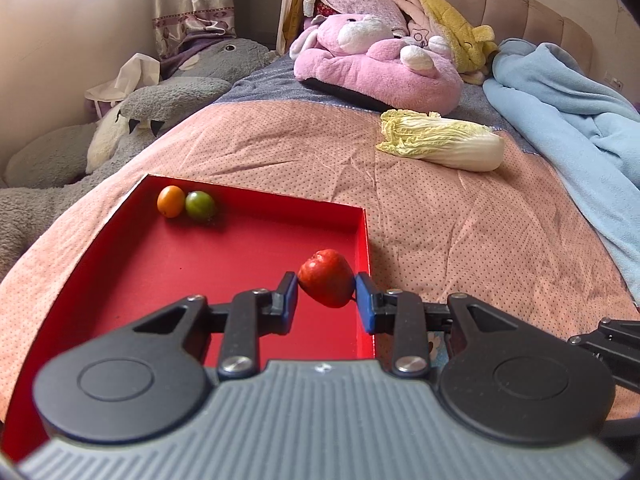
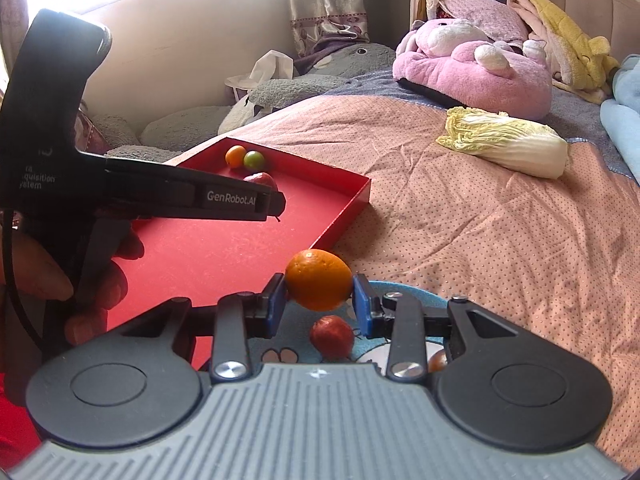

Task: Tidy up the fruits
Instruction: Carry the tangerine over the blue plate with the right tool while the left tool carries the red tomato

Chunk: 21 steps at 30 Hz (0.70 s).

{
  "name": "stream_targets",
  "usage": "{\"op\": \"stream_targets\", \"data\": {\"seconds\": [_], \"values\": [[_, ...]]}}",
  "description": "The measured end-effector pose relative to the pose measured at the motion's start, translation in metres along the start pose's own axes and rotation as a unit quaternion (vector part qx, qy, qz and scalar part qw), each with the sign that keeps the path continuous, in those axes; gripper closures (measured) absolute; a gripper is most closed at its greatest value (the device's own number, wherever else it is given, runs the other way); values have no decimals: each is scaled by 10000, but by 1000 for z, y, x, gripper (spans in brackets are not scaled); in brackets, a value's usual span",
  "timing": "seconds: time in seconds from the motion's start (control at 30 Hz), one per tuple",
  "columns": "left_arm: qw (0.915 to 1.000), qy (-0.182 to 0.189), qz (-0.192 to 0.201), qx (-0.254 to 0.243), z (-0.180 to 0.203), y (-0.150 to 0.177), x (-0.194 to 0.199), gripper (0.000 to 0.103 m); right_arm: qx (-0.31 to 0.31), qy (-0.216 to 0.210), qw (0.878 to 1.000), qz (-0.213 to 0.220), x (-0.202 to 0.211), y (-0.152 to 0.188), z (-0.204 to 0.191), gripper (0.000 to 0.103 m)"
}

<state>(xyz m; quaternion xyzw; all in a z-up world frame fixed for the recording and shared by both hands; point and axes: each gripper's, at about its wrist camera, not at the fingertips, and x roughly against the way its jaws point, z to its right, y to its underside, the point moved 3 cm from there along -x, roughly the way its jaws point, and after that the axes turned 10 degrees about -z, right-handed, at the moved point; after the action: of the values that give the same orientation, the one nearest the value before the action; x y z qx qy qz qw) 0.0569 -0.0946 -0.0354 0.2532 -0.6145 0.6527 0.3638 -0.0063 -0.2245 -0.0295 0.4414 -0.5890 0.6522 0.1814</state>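
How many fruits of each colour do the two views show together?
Orange: 2, small orange fruit in red tray, large orange in right gripper.
Green: 1, green fruit in tray.
Red: 2, red fruit in left gripper, second red fruit on blue mat.
Total: 5, plus a mostly hidden fruit.

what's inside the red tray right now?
In the red tray, an orange fruit and a green fruit touch in the far corner. The near end is hidden behind the left tool.

At the lower centre of the frame the left tool [image 1: 326, 294] grips a red fruit [image 1: 327, 278] above the red tray [image 1: 160, 272]. An orange fruit [image 1: 171, 201] and a green fruit [image 1: 199, 205] touch in the tray's upper-left corner. A cabbage [image 1: 442, 145] lies on the bed [image 1: 460, 232], upper right.
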Motion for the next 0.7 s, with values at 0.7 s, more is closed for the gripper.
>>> {"op": "stream_targets", "data": {"seconds": [0.7], "values": [[9971,380,-119,-656,47,24,-1,68,-225,233,9989,-338,14,52,32,61]]}}
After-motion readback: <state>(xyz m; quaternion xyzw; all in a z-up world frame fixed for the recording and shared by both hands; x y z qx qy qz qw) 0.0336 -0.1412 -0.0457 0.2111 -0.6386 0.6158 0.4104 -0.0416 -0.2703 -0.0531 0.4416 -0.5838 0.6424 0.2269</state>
